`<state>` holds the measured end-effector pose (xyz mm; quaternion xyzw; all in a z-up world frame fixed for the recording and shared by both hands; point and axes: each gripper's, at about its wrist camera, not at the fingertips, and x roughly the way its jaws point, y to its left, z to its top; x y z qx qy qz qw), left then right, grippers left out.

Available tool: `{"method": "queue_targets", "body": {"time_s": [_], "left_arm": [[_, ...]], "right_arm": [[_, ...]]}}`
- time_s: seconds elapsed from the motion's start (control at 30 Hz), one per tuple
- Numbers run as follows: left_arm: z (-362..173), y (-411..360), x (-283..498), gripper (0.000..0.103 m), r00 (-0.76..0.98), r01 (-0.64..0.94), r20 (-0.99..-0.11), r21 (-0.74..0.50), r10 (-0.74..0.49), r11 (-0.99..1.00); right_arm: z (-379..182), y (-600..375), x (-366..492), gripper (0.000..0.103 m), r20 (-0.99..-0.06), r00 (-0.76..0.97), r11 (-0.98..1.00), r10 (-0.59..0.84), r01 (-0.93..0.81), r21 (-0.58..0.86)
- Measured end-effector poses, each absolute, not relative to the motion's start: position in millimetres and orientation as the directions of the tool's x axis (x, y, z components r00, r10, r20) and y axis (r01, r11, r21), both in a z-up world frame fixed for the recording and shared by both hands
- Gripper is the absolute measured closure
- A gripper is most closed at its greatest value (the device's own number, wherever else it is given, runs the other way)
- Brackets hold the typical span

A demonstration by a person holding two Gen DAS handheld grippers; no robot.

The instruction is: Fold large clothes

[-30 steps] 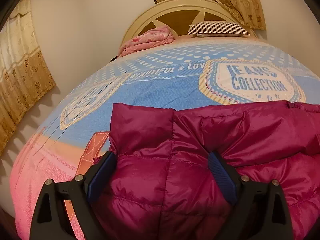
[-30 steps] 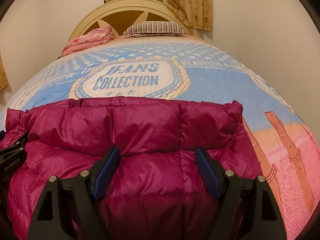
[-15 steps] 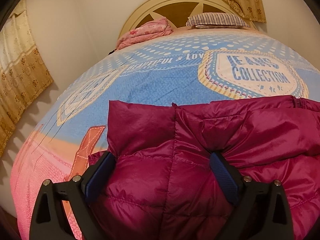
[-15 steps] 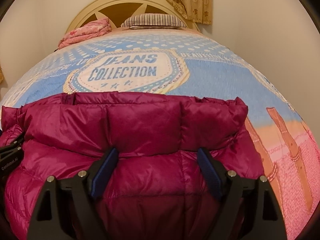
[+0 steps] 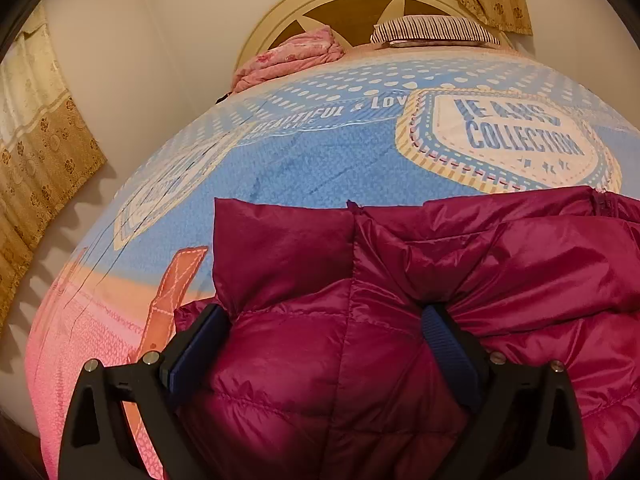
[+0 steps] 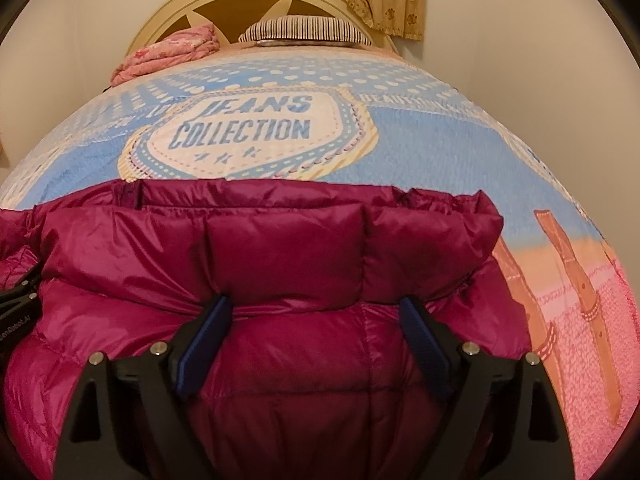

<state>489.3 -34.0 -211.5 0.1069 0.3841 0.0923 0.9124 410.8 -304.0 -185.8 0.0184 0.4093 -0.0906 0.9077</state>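
A magenta quilted down jacket [image 5: 400, 280] lies on the bed at its near end; it also fills the lower right wrist view [image 6: 280, 260]. My left gripper [image 5: 326, 320] is open, its blue pads astride a puffy fold near the jacket's left edge. My right gripper [image 6: 314, 312] is open, its pads astride the padded fold near the jacket's right edge. The jacket bulges between the jaws of both. Part of the left gripper shows at the left edge of the right wrist view [image 6: 16, 312].
The bed cover [image 5: 320, 168] is blue and pink with "JEANS COLLECTION" print. A pink folded blanket [image 5: 292, 56] and a striped pillow [image 5: 432, 30] lie by the headboard [image 6: 240, 4]. Curtains hang at left [image 5: 36, 140] and behind the bed. Walls flank both sides.
Both grippers have moved forward and down over the jacket, so its far folded edge has shifted up the bed. The jaws have stayed open.
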Motion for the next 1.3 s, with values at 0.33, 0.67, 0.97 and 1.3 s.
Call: {"method": "queue_targets", "body": {"time_s": [0.33,0.67,0.97,1.3], "left_arm": [[-212.5,-34.9,490.9,0.004,0.683,-0.085,-0.684,0.274,0.257,0.958],[-213.2,-35.6,491.3,0.004,0.682,-0.085,-0.684,0.280,0.261,0.956],[-201.0,-29.3,485.7,0.004,0.645,-0.087,-0.724,0.249,0.245,0.965],[-189.7,-35.2,428.2,0.004,0.743,-0.065,-0.646,0.190,0.175,0.980]], "right_arm": [[-188.5,-302.0,414.7,0.012,-0.760,0.628,0.982,-0.167,0.178,-0.069],[-189.7,-301.4,415.6,0.011,-0.765,0.621,0.981,-0.172,0.178,-0.076],[-187.6,-301.4,416.2,0.011,-0.770,0.615,0.982,-0.171,0.174,-0.079],[-147.1,-247.9,355.9,0.012,-0.678,0.733,0.998,-0.055,0.055,-0.021]]}}
